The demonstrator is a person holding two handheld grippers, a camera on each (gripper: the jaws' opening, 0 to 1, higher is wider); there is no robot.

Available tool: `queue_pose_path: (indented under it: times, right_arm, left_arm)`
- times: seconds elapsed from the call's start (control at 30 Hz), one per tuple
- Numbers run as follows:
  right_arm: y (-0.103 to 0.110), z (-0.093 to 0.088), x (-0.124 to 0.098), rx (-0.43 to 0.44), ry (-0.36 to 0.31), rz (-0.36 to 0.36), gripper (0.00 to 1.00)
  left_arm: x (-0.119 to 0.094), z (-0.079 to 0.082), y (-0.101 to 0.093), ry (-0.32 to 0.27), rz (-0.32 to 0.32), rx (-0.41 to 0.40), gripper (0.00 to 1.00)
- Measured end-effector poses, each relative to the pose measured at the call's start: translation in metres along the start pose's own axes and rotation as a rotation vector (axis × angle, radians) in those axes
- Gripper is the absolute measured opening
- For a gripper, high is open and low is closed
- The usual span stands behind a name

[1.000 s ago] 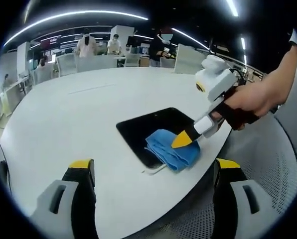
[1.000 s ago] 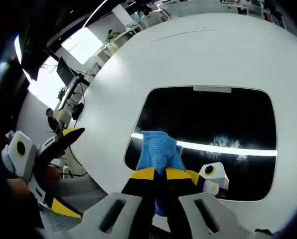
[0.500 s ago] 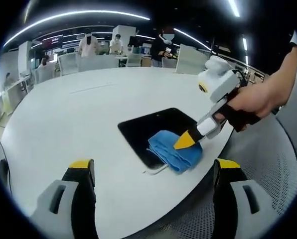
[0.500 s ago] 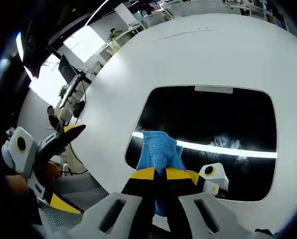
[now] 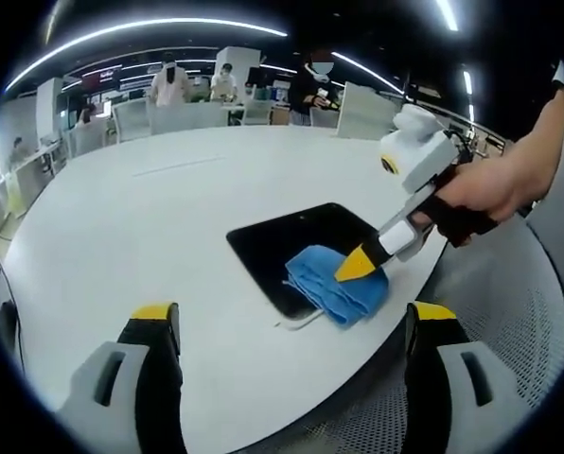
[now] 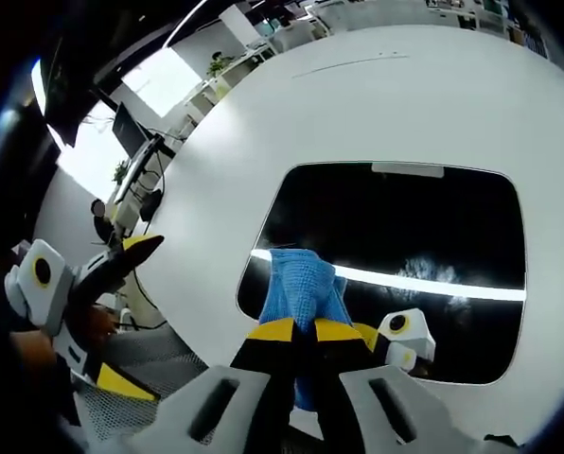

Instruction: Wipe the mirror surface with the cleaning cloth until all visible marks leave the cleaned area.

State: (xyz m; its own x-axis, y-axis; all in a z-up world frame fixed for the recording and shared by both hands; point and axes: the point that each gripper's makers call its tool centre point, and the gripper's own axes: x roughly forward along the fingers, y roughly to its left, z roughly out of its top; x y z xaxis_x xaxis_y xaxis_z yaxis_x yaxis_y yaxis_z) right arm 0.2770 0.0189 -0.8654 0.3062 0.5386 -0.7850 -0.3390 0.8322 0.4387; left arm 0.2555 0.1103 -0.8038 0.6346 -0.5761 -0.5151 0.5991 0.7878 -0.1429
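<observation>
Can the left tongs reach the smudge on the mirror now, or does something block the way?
Probably yes: the left tongs hang open off the table edge, and bare tabletop lies before the mirror. The smudge lies beyond the cloth.

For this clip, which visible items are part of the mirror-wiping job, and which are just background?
Job:
- mirror, dark, flat on the table
- blue cleaning cloth, lying on the mirror
- right gripper, shut on the cloth
- left gripper, open, held off the table edge

Background:
- white table
- chairs
- people standing

grey tongs (image 5: 287,326), yellow-tipped black jaws
</observation>
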Motion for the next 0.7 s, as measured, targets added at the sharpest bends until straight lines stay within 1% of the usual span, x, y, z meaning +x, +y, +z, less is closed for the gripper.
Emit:
queue_pose_path:
  times: [0.7]
  right_arm:
    - [-0.016, -0.006, -0.012, 0.05, -0.014, -0.002, 0.0]
  left_arm:
    - [0.0, -0.001, 0.0, 0.006, 0.005, -0.004, 0.99]
